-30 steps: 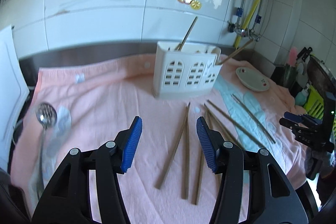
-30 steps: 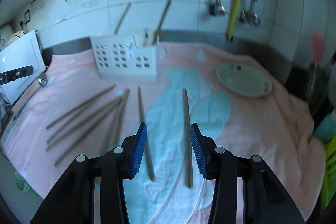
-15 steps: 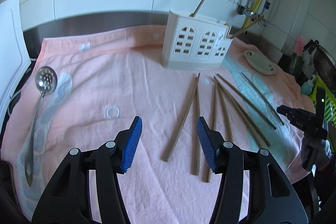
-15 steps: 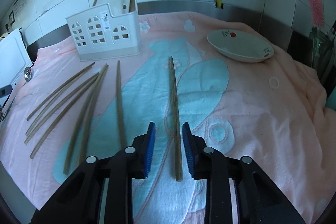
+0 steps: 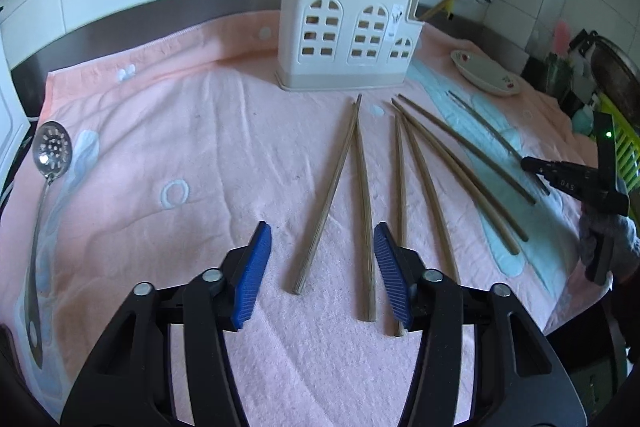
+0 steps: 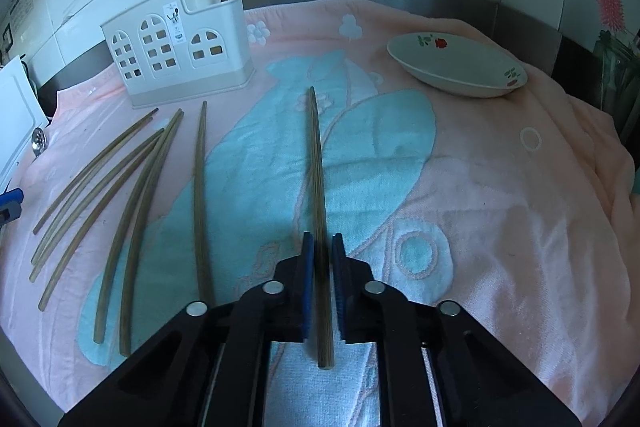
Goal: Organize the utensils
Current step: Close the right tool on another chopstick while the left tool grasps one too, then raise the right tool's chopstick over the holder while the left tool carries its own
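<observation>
Pinching one chopstick (image 6: 319, 187) near its thick end: right gripper (image 6: 320, 251), blue pads pressed onto it from both sides, jaws just closed in. Chopstick lying flat on pink-and-teal towel (image 6: 500, 227), tip aimed toward back wall. Spread and just narrowed slightly: left gripper (image 5: 322, 267), low over towel, two chopsticks (image 5: 352, 195) lying between its pads, untouched. Further loose chopsticks fanned alongside. White utensil holder (image 5: 344, 39) upright behind, two sticks inside. Slotted spoon (image 5: 50, 151) at far left; bowl (image 6: 456, 67) to the right.
</observation>
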Available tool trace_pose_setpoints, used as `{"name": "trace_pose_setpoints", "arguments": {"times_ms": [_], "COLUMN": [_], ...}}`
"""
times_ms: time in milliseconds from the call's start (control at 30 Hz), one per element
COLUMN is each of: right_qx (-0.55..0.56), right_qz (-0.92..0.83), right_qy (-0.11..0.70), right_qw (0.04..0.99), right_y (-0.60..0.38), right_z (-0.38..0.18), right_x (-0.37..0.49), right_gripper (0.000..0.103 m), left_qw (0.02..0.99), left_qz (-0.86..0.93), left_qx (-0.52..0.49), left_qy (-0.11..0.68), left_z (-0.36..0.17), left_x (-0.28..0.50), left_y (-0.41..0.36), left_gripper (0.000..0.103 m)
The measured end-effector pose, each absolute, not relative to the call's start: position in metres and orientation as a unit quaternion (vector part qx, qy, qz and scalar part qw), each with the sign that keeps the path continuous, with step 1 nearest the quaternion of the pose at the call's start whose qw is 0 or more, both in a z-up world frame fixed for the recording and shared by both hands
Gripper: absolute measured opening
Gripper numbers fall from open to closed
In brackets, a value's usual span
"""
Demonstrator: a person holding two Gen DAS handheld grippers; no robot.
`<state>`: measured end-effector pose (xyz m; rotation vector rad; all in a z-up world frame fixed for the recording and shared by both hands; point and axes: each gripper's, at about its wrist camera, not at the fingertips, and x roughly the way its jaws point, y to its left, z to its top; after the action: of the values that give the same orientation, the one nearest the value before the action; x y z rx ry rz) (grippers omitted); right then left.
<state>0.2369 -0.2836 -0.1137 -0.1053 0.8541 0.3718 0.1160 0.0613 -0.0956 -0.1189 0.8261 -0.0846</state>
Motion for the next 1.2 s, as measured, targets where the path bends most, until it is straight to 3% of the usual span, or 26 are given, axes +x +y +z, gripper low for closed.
{"name": "trace_pose_setpoints", "arguments": {"times_ms": [333,600,767,1200], "right_qx": [-0.051,-0.047,-0.043,-0.043], "right_qz": [0.176,0.175,0.173,0.185], "right_qy": [0.406,0.395,0.381,0.329], "right_qw": [0.895,0.901,0.907,0.925], "right_y": [-0.285,-0.289,-0.292,-0.287], "right_z": [-0.113,-0.106,-0.096,-0.049], "right_x": [0.235,0.229,0.223,0.204], "right_gripper": [0.007,0.007,0.007,0.007], "left_qw": [0.902,0.897,0.898,0.912], "left_qz": [-0.051,-0.043,-0.041,-0.043], "left_qx": [-0.039,-0.030,-0.024,-0.013], "left_qy": [0.428,0.439,0.437,0.407], "left_z": [-0.117,-0.124,-0.128,-0.105], "left_x": [0.138,0.153,0.154,0.142], "left_y": [0.054,0.054,0.052,0.044], "left_gripper": [0.024,0.019,0.010,0.006]}}
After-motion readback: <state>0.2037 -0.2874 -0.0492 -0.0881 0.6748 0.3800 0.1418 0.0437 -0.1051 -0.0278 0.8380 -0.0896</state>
